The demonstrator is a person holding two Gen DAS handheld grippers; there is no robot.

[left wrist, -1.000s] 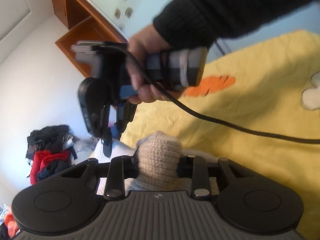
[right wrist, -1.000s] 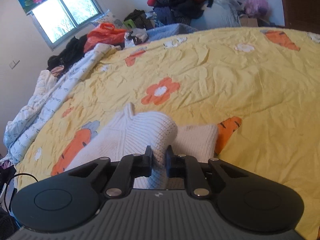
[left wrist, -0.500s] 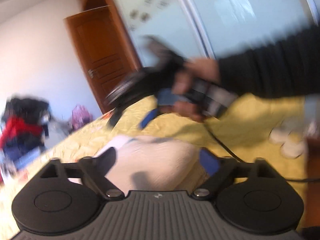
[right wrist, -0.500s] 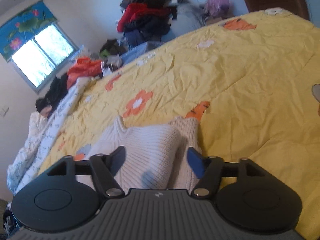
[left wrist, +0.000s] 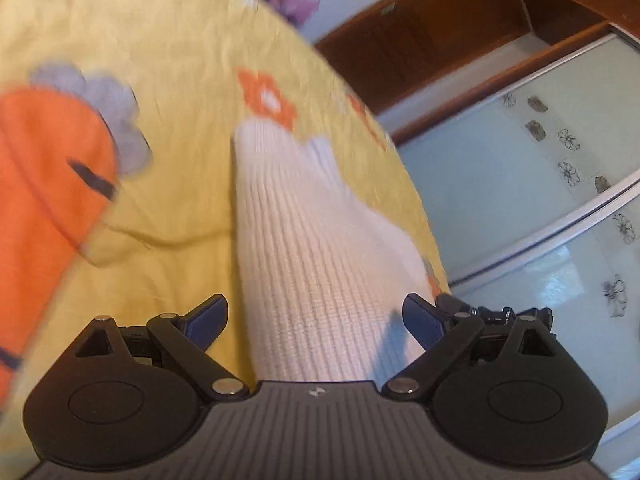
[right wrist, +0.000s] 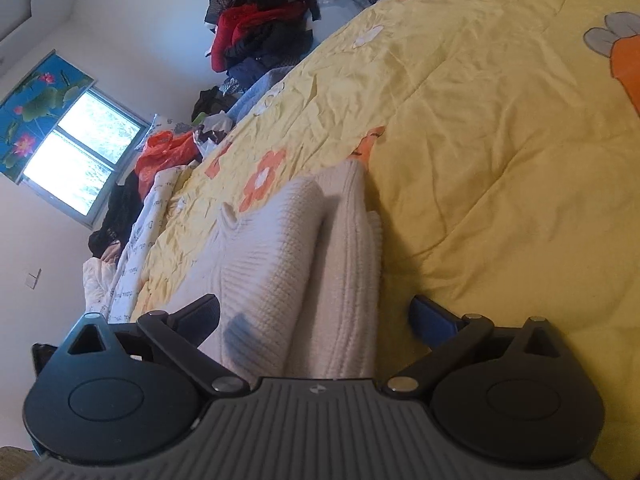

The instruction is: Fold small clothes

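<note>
A small cream ribbed knit garment (left wrist: 304,248) lies folded on the yellow bedspread (left wrist: 172,40). In the left wrist view my left gripper (left wrist: 316,322) is open, its blue-padded fingers spread to either side of the knit, holding nothing. In the right wrist view the same garment (right wrist: 292,248) shows as a folded stack with a doubled edge on the right. My right gripper (right wrist: 324,318) is open too, just above the near end of the knit, fingers wide apart.
The bedspread (right wrist: 500,120) has orange flower and carrot prints. A heap of dark and red clothes (right wrist: 260,20) sits past the far edge of the bed, more clothes and a white quilt (right wrist: 132,216) along the left under a window. A wooden wardrobe with glass sliding doors (left wrist: 540,160) stands beside the bed.
Both grippers were shut on folds of the knit a second ago. They have opened and let it go, and it now rests folded on the bed. The left gripper has swung round.
</note>
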